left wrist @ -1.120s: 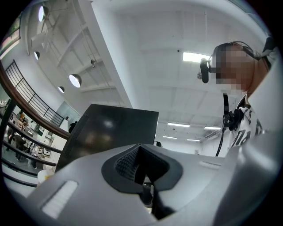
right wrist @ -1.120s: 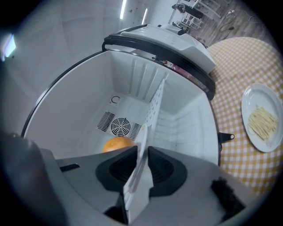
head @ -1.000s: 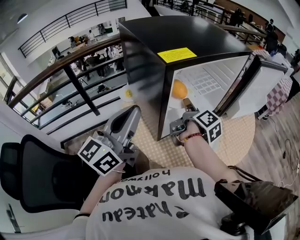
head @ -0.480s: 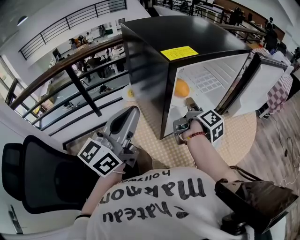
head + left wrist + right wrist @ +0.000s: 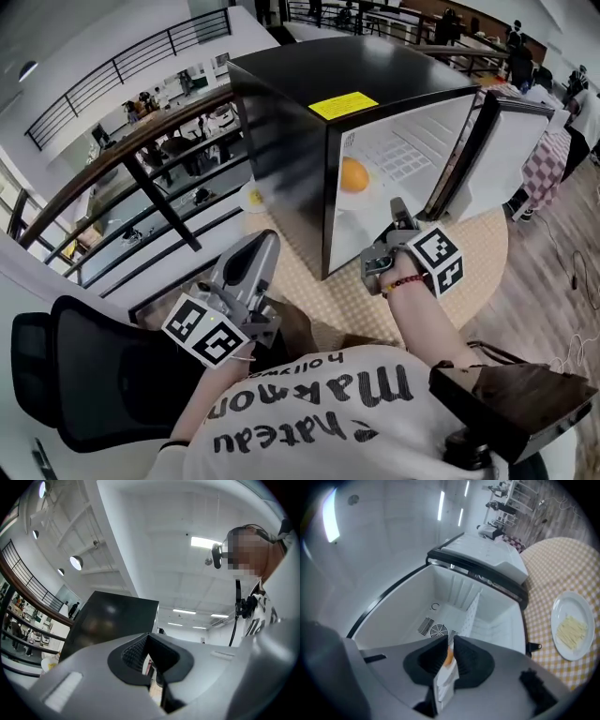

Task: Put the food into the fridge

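One black fridge (image 5: 361, 70) stands on the round table (image 5: 473, 281), its door (image 5: 511, 141) swung wide to the right and its open front facing the person. Of the two grippers, the left gripper (image 5: 270, 240) hangs off the table's near-left edge, jaws together on nothing. The right gripper (image 5: 398, 206) is at the fridge mouth, its jaws just closing to a bare slit with nothing between them. Only the right gripper view shows one white plate (image 5: 569, 631) of pale strips; the head view probably hides it. One orange (image 5: 353, 175), round with no long axis, sits inside the fridge near the left wall.
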`<state>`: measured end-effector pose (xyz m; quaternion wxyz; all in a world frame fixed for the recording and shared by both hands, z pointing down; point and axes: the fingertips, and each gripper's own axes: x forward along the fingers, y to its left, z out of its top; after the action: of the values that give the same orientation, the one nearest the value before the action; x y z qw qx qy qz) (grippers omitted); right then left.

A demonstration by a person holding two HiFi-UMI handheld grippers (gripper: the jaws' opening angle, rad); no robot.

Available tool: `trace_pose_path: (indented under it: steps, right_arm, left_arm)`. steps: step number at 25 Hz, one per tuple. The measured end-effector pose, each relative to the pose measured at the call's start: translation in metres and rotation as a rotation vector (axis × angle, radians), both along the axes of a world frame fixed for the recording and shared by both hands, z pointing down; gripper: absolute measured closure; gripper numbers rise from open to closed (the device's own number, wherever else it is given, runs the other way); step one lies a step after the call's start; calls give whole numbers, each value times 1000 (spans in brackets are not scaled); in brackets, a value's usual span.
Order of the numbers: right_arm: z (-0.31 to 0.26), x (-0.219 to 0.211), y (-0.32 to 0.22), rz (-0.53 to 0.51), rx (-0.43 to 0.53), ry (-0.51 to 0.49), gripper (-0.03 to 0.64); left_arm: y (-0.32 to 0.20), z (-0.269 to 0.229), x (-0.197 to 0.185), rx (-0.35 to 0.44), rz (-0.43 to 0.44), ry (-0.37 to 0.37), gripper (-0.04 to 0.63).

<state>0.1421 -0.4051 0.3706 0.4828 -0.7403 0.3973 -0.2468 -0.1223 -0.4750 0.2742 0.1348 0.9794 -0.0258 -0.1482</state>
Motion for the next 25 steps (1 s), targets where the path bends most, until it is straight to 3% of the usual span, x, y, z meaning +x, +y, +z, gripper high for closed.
trace_pose_path:
  steps: [4, 7, 12, 16, 21, 25]
  right_arm:
    - [-7, -8, 22, -2, 5, 79, 591]
    - [-24, -24, 25, -64, 18, 184, 600]
    - [-65, -43, 33, -180, -77, 521, 600]
    - [-87, -42, 52, -200, -197, 780, 600]
    - [-85, -31, 75, -279, -315, 904, 600]
    - [-86, -27, 99, -343, -354, 976, 600]
  left_arm:
    - [3, 14, -5, -13, 3, 2, 592]
    - [-5, 10, -15, -19, -30, 18, 592]
    - [-1, -11, -18, 17, -68, 45, 592]
    - [20, -16, -10, 63, -69, 24, 592]
    - [48, -9, 11, 37, -82, -30, 592]
    - [76, -9, 27, 23, -106, -31, 592]
